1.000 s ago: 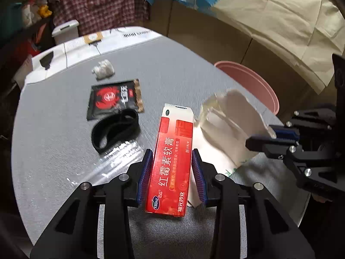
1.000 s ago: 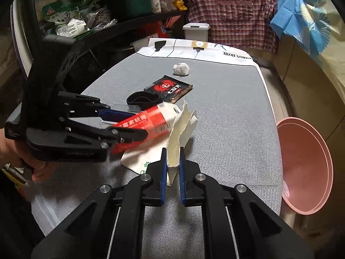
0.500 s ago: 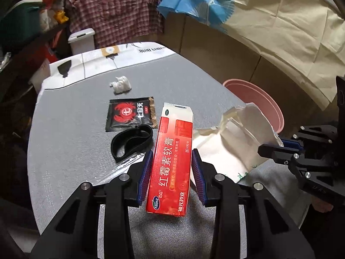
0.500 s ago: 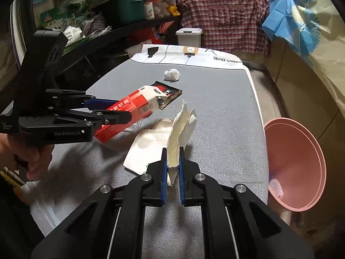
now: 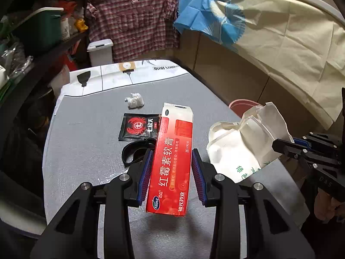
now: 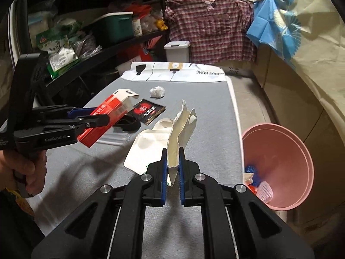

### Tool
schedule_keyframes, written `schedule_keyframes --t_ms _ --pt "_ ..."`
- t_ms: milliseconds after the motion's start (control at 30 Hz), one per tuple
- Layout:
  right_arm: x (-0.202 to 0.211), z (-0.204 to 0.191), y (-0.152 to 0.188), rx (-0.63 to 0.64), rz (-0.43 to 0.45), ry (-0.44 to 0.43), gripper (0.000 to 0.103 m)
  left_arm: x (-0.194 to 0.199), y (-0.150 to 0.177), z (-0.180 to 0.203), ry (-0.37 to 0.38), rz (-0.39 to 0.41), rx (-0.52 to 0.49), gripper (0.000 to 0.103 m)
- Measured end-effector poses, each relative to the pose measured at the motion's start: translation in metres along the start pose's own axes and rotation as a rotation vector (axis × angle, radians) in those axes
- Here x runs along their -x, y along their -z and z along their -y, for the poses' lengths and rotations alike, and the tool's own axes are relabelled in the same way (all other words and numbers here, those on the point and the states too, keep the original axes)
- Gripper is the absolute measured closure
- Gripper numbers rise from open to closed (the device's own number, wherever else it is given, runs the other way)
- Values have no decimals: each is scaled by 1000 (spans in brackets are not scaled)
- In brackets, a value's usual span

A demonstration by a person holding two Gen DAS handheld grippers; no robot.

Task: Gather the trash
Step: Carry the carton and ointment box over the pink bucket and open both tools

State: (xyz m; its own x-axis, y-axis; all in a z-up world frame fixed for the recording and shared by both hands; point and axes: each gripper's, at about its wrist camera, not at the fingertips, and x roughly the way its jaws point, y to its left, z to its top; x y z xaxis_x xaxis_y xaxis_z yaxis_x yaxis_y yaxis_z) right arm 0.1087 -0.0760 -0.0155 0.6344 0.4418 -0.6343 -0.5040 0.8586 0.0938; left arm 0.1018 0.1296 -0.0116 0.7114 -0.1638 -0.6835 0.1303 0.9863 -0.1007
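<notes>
Left gripper (image 5: 171, 172) is clamped across the width of a red carton (image 5: 172, 161), its length running forward beyond the jaws and clear of the grey table (image 5: 86, 140). Right gripper (image 6: 172, 172) is pinched tight on the rim of a white bag (image 6: 172, 142), probably lifting its mouth open for the carton. Pink bin (image 6: 280, 161) sits right of the right jaws; black packet (image 5: 138, 127) and crumpled tissue (image 5: 134, 100) lie ahead of the left jaws.
</notes>
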Motion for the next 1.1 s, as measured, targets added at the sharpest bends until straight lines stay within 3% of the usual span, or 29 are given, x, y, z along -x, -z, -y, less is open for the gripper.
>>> schedule_keyframes --t_ms 633,1100 --pt "56 59 -34 -72 79 68 94 22 -17 42 -41 48 96 67" --pt "84 141 -55 -202 120 167 94 20 -34 93 -40 75 57 67"
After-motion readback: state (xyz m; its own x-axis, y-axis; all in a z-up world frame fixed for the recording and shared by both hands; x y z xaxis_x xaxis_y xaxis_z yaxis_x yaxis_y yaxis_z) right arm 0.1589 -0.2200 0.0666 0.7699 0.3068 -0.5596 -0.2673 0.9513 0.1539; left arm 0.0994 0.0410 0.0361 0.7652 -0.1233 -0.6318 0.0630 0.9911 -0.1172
